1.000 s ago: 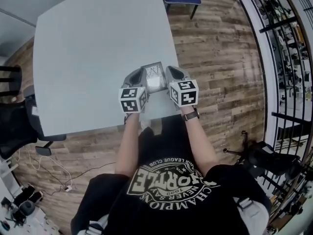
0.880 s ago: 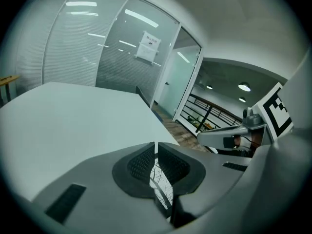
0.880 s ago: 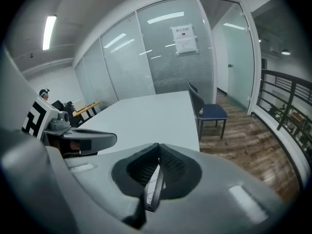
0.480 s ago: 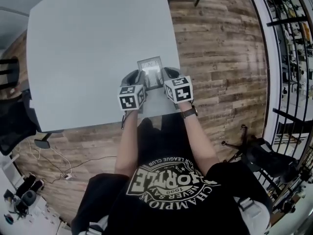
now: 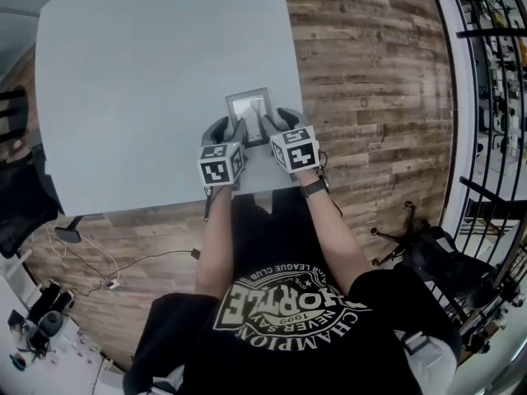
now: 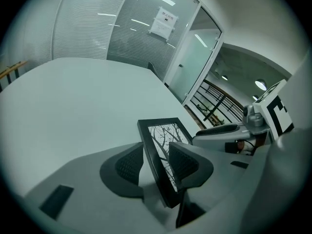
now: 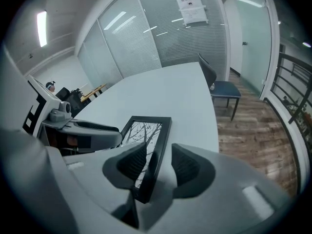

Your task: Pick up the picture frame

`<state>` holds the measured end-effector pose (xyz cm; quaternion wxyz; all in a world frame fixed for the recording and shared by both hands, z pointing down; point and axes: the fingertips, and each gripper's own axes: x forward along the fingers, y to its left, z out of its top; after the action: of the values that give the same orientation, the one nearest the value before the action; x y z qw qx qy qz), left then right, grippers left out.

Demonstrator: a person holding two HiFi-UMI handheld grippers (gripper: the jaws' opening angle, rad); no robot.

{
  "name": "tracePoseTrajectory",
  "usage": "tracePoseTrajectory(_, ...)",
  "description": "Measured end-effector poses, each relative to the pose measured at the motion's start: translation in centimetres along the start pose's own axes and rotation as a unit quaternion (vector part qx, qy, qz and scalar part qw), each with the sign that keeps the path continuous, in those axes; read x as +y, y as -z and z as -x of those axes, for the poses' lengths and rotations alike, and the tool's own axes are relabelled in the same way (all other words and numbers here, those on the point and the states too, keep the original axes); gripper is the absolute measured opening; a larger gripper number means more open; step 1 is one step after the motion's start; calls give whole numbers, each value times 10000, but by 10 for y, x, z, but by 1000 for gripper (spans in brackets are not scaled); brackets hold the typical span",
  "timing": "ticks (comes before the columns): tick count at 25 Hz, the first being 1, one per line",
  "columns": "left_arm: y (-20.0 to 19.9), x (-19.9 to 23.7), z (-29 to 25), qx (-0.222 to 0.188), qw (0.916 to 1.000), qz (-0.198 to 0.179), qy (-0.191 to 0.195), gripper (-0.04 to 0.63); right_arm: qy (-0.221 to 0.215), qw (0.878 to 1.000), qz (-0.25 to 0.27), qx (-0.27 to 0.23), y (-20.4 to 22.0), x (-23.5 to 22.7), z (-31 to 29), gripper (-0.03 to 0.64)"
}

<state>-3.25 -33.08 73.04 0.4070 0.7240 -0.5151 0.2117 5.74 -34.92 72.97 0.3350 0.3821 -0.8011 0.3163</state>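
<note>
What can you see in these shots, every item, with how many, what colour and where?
picture frame: one, black, on the table near its front edge
table: one, pale grey, centre
chair: one, blue seat, at the table's far end
railing: one, black, right side
floor: brown wood planks, around the table
notice: one, white, on the glass wall
left tool: one, grey, jaws opening, frame's left side between them
right tool: one, grey, jaws opening, frame's right side between them
</note>
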Motion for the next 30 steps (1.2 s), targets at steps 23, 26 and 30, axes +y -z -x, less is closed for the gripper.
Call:
tracePoseTrajectory(23, 7, 8, 2, -139, 9990, 342, -263, 83, 81, 10000, -13, -49, 4, 10, -4, 75)
tracePoseTrajectory(26, -1, 6, 11, -233, 9991, 262, -235, 80, 148, 9997, 0, -177, -2, 14, 5, 74)
tracePoseTrajectory(30, -14, 3, 26, -404, 9989, 126, -205, 78, 258, 9989, 20, -386, -15, 22, 18, 74)
